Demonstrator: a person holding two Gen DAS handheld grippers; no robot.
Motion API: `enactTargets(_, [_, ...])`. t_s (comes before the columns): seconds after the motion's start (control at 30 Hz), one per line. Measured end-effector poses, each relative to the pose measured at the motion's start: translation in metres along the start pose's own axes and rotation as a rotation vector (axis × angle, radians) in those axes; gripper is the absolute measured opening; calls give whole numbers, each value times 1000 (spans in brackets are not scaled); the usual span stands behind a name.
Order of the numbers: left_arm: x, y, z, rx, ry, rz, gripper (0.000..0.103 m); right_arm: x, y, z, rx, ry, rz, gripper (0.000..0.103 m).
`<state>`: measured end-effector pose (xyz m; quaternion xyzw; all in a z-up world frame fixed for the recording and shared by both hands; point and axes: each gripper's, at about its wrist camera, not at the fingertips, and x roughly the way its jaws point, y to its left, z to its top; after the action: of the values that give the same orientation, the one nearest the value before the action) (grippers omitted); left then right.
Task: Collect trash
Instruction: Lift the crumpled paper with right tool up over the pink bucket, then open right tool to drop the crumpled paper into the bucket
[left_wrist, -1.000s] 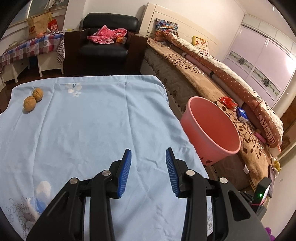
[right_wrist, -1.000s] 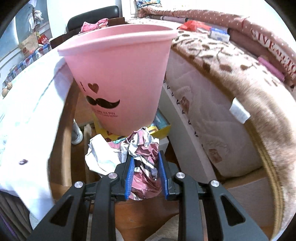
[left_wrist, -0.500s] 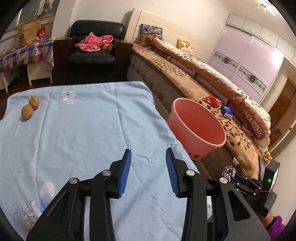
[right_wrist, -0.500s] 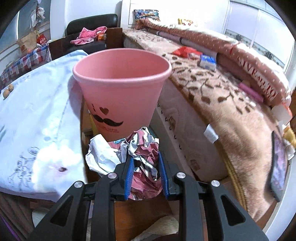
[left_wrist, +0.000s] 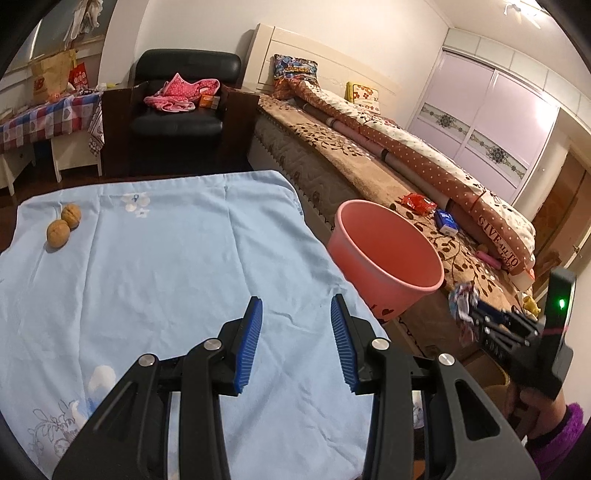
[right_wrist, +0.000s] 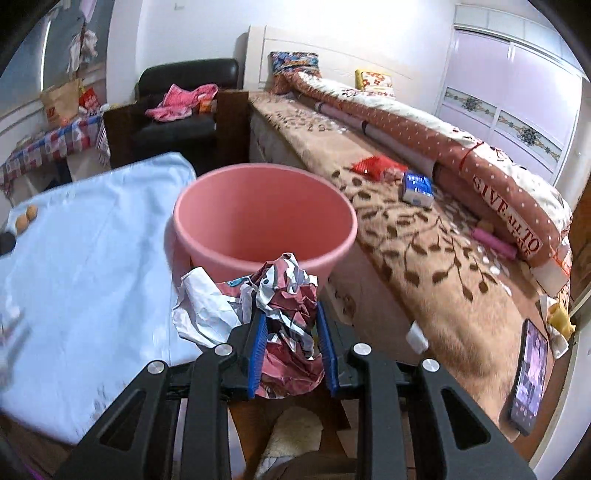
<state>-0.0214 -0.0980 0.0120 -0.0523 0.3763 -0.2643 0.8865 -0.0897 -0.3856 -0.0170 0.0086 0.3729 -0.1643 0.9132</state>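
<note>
My right gripper (right_wrist: 290, 314) is shut on a crumpled wad of red, white and blue paper trash (right_wrist: 284, 295), held in the air just in front of the rim of a pink bucket (right_wrist: 258, 218). The bucket's inside looks bare. In the left wrist view the same wad (left_wrist: 461, 297) and the right gripper (left_wrist: 466, 314) hang to the right of the pink bucket (left_wrist: 384, 247). My left gripper (left_wrist: 295, 312) is open over the light blue tablecloth (left_wrist: 155, 266), with nothing between its blue pads.
Two walnuts (left_wrist: 63, 224) lie at the tablecloth's far left. A bed (left_wrist: 369, 173) with a brown blanket runs beside the bucket, carrying a red packet (left_wrist: 417, 203) and a blue box (left_wrist: 446, 222). A phone (right_wrist: 528, 376) rests at the bed's near end. A black armchair (left_wrist: 177, 110) stands behind.
My right gripper has risen with the wad from floor level beside the bucket to about rim height, so the bucket's inside shows. In the left wrist view the right gripper and wad have come in at the right.
</note>
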Motion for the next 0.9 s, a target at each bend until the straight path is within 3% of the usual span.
enactTargets(0.43, [28, -37, 22, 180, 7, 38, 39, 52, 8, 61, 97, 8, 5, 26])
enactTargets(0.9, [69, -58, 40, 251, 27, 31, 39, 108, 7, 78, 142, 65, 23, 28])
